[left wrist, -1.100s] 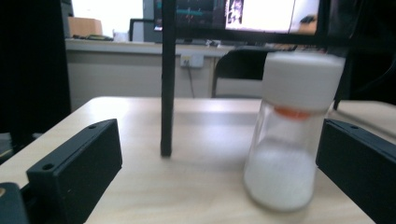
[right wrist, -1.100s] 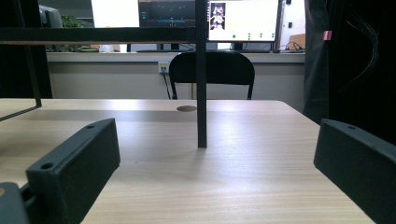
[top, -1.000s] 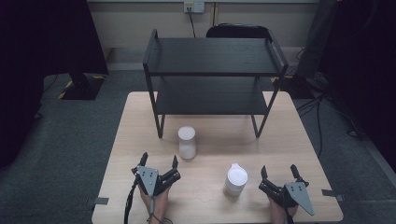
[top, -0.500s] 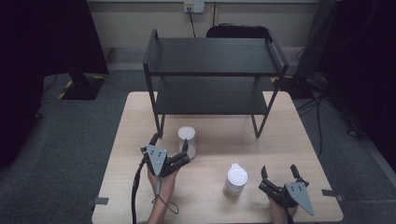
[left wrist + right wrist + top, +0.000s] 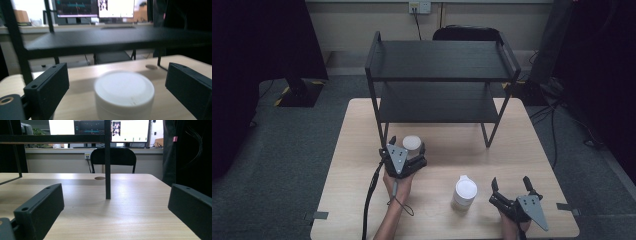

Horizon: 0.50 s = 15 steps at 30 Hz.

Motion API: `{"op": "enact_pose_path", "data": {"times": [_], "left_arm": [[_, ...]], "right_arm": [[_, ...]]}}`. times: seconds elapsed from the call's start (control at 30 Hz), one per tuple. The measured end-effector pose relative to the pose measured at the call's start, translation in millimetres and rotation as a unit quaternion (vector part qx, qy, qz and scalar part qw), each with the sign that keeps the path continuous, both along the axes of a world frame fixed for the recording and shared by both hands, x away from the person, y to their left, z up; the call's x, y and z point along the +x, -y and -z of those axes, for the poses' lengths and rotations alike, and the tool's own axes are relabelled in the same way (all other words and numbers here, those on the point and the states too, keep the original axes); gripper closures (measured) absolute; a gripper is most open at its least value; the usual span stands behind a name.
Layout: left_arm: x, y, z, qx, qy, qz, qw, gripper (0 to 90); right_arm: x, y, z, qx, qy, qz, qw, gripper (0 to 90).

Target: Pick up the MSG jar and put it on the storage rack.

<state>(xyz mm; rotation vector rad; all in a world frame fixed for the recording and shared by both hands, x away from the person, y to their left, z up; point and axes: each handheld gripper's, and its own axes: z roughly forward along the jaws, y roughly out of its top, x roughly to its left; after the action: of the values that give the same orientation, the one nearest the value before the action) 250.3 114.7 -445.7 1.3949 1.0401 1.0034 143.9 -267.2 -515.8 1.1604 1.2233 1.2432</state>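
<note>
Jaws of the left gripper (image 5: pixel 407 148) flank a lidded white jar (image 5: pixel 124 93).

Blurring at close range: white jar (image 5: pixel 124 93), base cut off by bottom edge. Hiding jar's lower body in high view: left gripper (image 5: pixel 406 152). Cropping at right edge: right jaw in both gripper views.

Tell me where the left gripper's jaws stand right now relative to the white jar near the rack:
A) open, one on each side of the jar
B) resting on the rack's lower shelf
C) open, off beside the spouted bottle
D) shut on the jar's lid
A: in the left gripper view the left gripper has its jaws apart, flanking the white jar with gaps on both sides.
</note>
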Motion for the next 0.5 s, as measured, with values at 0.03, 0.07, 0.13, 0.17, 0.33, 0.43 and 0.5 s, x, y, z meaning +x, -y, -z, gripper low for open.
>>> {"op": "enact_pose_path", "data": {"times": [0.03,0.07,0.13,0.17,0.33,0.43,0.5], "left_arm": [[1.2,2.1,1.3,0.005,-0.002,0.0,1.0,6.2],[2.6,3.1,2.6,0.005,-0.004,0.002,1.0,8.1],[2.9,6.9,8.9,-0.004,0.001,-0.004,1.0,10.7],[2.4,8.6,12.8,-0.007,0.005,-0.008,0.9999,12.7],[4.2,10.6,18.7,0.01,-0.004,-0.005,0.9999,19.1],[2.2,9.4,21.7,-0.001,0.001,-0.011,0.9999,24.8],[2.9,7.5,21.1,0.0,-0.003,-0.007,1.0,27.4]], "right_arm": [[0.0,0.0,0.0,0.0,0.0,0.0,1.0,0.0],[0.0,0.1,0.0,0.0,0.0,0.0,1.0,0.0],[0.0,0.4,0.0,0.0,0.0,-0.001,1.0,0.0],[0.0,0.5,0.0,0.0,0.0,-0.001,1.0,0.0],[0.0,0.5,0.0,0.0,0.0,-0.001,1.0,0.0],[0.0,0.6,0.0,0.0,0.0,-0.002,1.0,0.0],[0.1,0.6,0.0,0.0,0.0,-0.002,1.0,0.0]]}}
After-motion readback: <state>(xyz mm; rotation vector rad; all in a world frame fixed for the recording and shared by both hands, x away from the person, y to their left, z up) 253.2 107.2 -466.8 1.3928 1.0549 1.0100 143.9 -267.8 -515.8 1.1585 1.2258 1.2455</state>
